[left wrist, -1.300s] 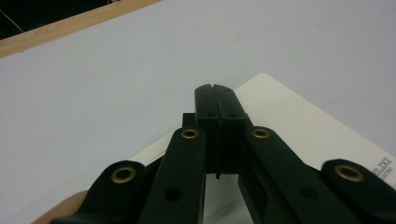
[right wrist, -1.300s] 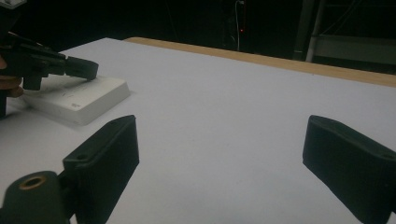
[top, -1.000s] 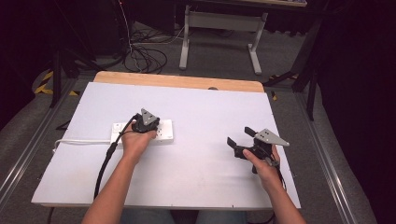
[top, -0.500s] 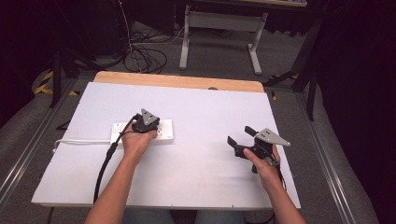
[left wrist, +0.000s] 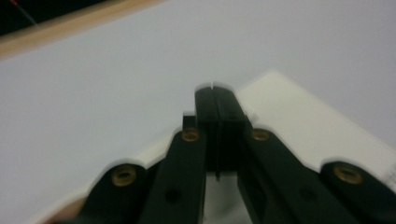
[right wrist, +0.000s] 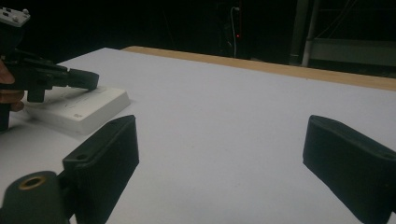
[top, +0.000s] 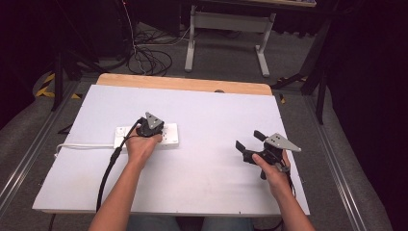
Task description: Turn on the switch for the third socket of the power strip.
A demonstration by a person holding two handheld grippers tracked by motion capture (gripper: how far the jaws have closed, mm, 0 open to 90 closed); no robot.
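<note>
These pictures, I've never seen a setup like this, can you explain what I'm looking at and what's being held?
A person sits at a white table with a hand-held two-jaw gripper in each hand. The high view looks down from above; the other two come from cameras riding on each gripper, looking along its black jaws. A white power strip with its cord lies on the table. The left gripper has its jaws shut, the tips over the strip; whether they touch it I cannot tell. The right gripper has its jaws wide open with nothing between them.
</note>
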